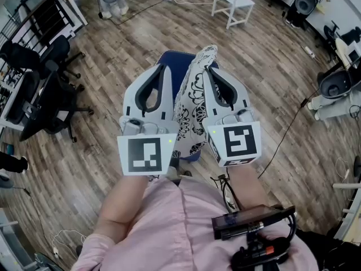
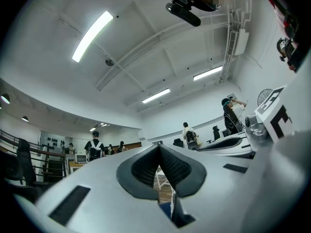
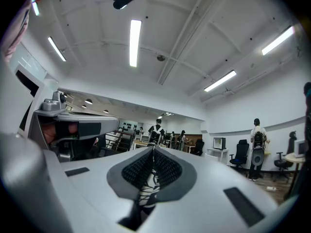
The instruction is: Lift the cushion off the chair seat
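**Wooden floor** (image 1: 113,49): lies beneath both grippers and fills the head view.

**Blue chair seat** (image 1: 176,66): directly under the two grippers. It shows past the left gripper's tips and again below the cushion's lower edge.

**Cushion** (image 1: 192,103): white with a black floral print. It stands on edge between the two grippers, with its top corner at the right gripper's tips and its left edge just beside the left gripper. Whether its lower edge touches the seat cannot be told.

**Right gripper** (image 1: 206,70): its jaws are closed on the cushion. In the right gripper view (image 3: 153,148) the patterned cloth (image 3: 148,186) runs up the gap between the ribbed pads to the tips.

**Left gripper** (image 1: 164,67): its jaws are drawn together, tips touching. In the left gripper view (image 2: 159,145) the gap behind the tips shows only floor and blue seat, and no cloth is seen pinched there.

**Marker cubes**: one on each gripper, left (image 1: 146,154) and right (image 1: 240,143), at the ends nearest the person.
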Demonstrator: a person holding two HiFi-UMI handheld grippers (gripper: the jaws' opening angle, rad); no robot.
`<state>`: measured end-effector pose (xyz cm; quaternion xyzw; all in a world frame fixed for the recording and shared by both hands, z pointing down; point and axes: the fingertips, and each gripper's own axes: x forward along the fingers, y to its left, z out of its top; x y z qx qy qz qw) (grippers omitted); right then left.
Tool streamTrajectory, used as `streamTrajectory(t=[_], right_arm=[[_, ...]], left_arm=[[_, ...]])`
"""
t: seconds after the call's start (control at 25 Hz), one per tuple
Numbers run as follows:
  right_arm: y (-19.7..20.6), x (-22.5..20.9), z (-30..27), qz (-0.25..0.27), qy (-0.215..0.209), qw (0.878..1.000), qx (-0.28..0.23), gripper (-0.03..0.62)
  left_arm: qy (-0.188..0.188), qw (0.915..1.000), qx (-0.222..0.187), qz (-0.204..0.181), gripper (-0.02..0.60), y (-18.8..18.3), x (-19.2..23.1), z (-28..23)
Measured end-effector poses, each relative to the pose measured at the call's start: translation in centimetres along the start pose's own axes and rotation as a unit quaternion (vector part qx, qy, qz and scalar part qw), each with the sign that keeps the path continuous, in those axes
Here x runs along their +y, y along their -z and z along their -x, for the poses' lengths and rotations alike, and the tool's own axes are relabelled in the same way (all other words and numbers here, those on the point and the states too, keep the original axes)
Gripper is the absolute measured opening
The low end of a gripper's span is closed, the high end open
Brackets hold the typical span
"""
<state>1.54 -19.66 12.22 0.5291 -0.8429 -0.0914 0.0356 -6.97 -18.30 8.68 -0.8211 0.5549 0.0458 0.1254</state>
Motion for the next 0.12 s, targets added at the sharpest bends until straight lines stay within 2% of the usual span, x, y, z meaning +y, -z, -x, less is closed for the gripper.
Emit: streamTrajectory(t=[0.12], right_arm=[[0.09, -0.08, -0.14, 0.001, -0.001, 1.0, 0.001, 0.005]], left_arm=[[-0.002, 1.0, -0.001, -0.001, 0.011, -0.04, 0.14, -0.17]])
